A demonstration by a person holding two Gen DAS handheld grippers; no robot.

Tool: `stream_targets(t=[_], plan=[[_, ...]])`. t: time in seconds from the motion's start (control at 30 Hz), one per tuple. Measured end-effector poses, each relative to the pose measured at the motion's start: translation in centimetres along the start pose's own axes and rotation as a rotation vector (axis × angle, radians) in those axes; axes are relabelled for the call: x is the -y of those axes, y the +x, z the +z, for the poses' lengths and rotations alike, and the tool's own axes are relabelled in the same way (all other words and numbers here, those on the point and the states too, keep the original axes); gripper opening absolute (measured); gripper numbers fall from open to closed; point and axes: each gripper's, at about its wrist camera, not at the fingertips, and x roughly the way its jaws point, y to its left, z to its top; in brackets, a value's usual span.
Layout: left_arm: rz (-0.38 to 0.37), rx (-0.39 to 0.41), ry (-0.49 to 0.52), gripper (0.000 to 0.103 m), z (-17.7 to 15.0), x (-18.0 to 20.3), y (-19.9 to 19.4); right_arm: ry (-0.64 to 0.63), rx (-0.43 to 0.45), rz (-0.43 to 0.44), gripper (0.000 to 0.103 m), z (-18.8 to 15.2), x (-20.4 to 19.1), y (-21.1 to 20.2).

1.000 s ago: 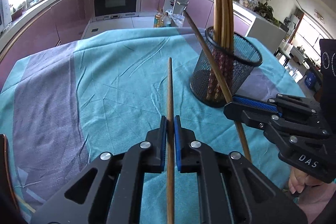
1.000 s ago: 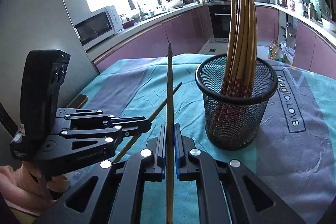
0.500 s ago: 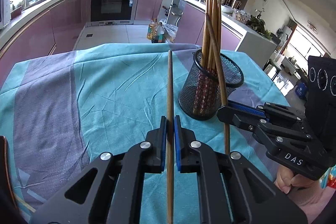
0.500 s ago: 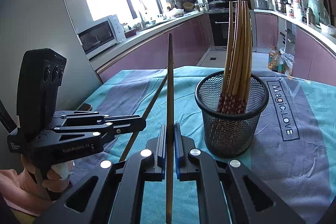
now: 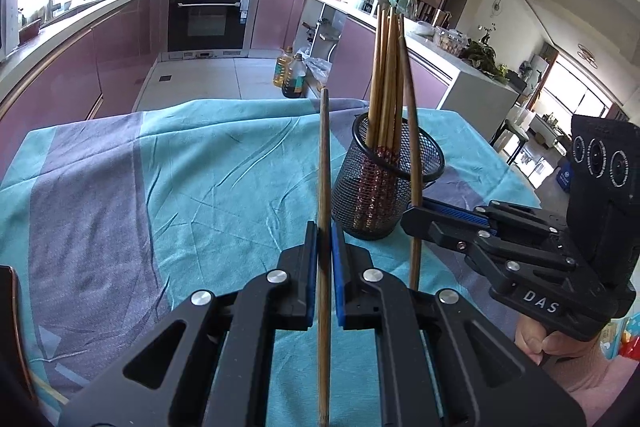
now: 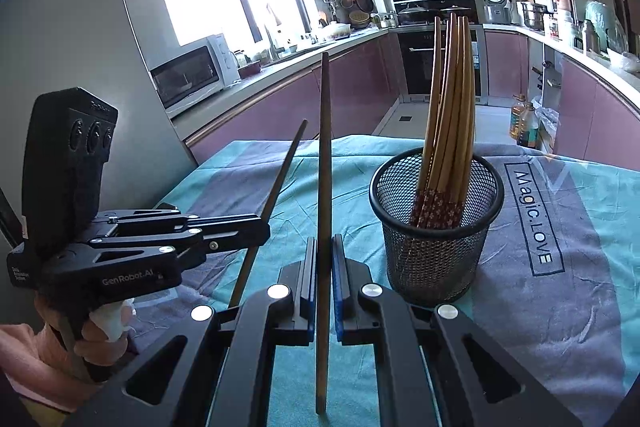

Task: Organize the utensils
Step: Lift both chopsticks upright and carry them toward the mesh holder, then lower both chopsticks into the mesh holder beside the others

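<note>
A black mesh cup [image 5: 384, 183] [image 6: 436, 227] stands on the teal cloth and holds several wooden chopsticks [image 5: 386, 87] [image 6: 450, 115] upright. My left gripper [image 5: 324, 239] is shut on one brown chopstick [image 5: 323, 167], which points up and away, left of the cup. From the right wrist view this gripper [image 6: 262, 227] and its chopstick [image 6: 280, 179] sit at the left. My right gripper [image 6: 323, 251] is shut on another chopstick [image 6: 324, 147], also raised, to the left of the cup. In the left wrist view that gripper [image 5: 412, 215] holds its chopstick [image 5: 412, 131] in front of the cup's near rim.
The table is covered by a teal and grey cloth [image 5: 180, 179] [image 6: 560, 287] printed with lettering. A dark object [image 5: 10, 307] lies at the table's left edge. Behind are purple kitchen cabinets [image 5: 80, 67], an oven [image 5: 208, 15] and a microwave [image 6: 192, 75].
The left gripper has risen with its chopstick, so the cup looks smaller and farther. The right gripper's chopstick has tipped from a slant to nearly upright beside the cup.
</note>
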Motion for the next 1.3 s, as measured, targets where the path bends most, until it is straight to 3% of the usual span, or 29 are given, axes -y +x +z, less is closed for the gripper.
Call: stream_targets(t=[0.4, 0.87, 1.3], plan=[[-0.023, 0.013, 0.011, 0.008, -0.2, 0.8, -1.2, -0.014, -0.074, 0.015, 0.006, -0.8, -0.2, 2.0], [-0.049, -0.005, 0.024, 0.008, -0.1, 1.1, -0.7, -0.055, -0.019, 0.052, 0.006, -0.3, -1.2, 0.7], [-0.037, -0.003, 0.023, 0.008, -0.1, 1.0, -0.4, -0.028, -0.002, 0.023, 0.006, -0.3, -0.6, 0.3]])
